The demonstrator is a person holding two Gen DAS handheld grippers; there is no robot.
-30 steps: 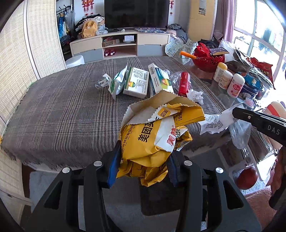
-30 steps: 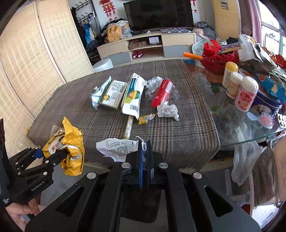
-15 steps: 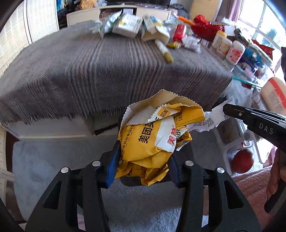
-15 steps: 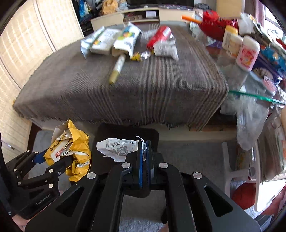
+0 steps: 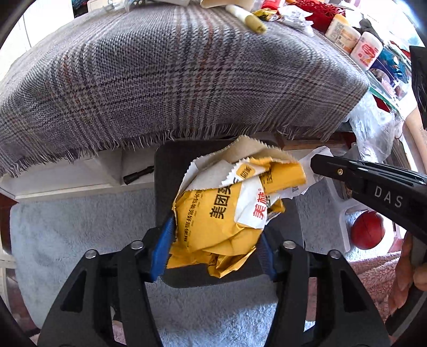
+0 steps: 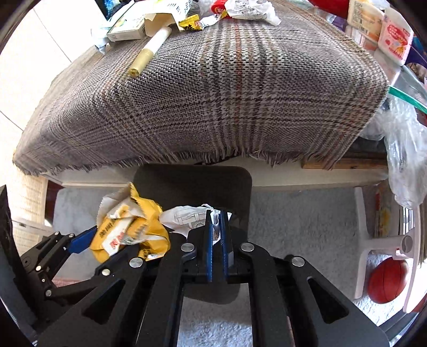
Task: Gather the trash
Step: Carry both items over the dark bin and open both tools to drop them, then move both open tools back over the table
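My left gripper (image 5: pixel 213 251) is shut on a crumpled yellow paper bag (image 5: pixel 226 213), held over a dark bin (image 5: pixel 170 170) that stands on the floor below the table edge. The bag also shows in the right wrist view (image 6: pixel 128 232). My right gripper (image 6: pixel 216 240) is shut on a crumpled white printed paper (image 6: pixel 184 216), over the same bin (image 6: pixel 192 184), just right of the yellow bag. In the left wrist view the right gripper's finger (image 5: pixel 368 184) reaches in from the right, touching the white paper (image 5: pixel 307 160). More trash lies on the table: a tube (image 6: pixel 149 50), boxes (image 6: pixel 128 29), wrappers (image 6: pixel 250 10).
The table wears a plaid cloth (image 6: pixel 213 93) with a fringed edge above the bin. White bottles (image 5: pixel 365 50) stand at its right end, with a clear plastic bag (image 6: pixel 405 149) hanging below. A red ball (image 6: pixel 387 280) and white stool legs (image 6: pixel 373 248) are on the grey rug (image 5: pixel 80 227).
Both grippers have dropped from table height to below the table edge and moved forward, carrying the yellow bag and white paper over the dark bin. Both stay shut.
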